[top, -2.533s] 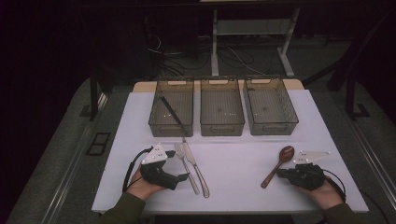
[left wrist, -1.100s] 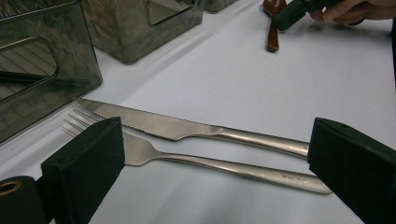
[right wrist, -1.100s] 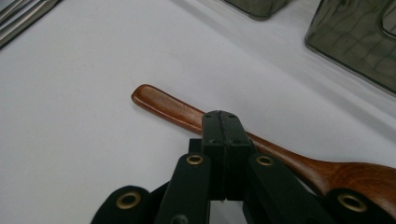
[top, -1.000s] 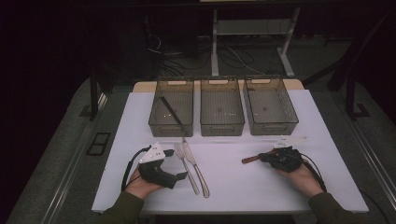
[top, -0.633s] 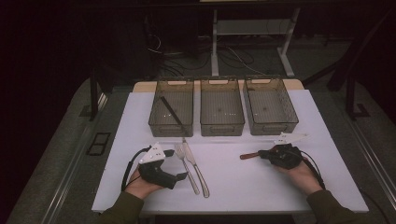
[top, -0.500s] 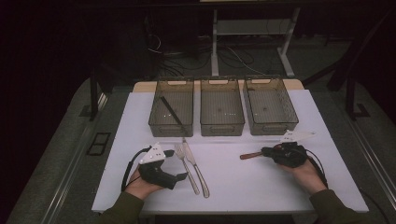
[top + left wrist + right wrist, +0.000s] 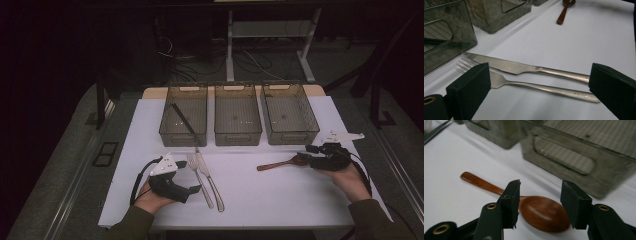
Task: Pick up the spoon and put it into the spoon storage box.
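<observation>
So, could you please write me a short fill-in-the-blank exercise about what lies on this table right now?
1. Behind the cutlery stand ___ clear bins in a row.
2. The knife lies beside a metal ___.
3. Between the jaws of the right tongs lies the bowl of a wooden ___.
4. A dark utensil leans inside the ___ bin of the row, seen from the high view.

Missing words: three; fork; spoon; left

— The spoon (image 7: 534,211) was reddish-brown wood, glossy; the fork (image 7: 524,85) and knife (image 7: 519,67) plain silver.

— And the bins (image 7: 238,115) smoky grey, ribbed floors, on a white sheet (image 7: 280,195).
</observation>
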Available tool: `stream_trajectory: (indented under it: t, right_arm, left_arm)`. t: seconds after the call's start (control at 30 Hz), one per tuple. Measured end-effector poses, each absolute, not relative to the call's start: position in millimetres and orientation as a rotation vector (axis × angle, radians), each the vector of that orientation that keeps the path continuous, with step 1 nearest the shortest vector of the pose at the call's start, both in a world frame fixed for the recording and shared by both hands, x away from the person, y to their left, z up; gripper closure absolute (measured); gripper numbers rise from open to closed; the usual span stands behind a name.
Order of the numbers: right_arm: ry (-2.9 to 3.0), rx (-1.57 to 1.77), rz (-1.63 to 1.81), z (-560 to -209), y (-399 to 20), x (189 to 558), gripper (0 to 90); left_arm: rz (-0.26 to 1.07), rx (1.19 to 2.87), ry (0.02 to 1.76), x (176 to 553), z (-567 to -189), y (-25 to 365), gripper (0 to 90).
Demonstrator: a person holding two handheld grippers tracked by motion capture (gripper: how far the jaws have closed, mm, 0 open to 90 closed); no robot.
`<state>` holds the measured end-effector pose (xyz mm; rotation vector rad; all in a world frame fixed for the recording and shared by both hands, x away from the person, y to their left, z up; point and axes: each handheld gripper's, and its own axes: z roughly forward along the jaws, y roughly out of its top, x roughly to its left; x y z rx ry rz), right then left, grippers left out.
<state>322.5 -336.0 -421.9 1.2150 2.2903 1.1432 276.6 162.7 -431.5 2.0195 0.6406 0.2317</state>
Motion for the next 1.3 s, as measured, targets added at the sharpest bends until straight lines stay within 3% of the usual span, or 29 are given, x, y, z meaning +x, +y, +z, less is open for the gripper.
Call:
stream_trajectory:
  t: [0.3,1.3]
  right_arm:
    - [2.271,1.311,1.134,-430,-362,338,48.1]
    - [2.461,1.240,1.025,-448,-351,338,53.8]
  left_arm:
    - [0.232,2.020,0.642,277,-432,161,2.9]
    - [0.235,2.023,0.640,276,-431,163,3.2]
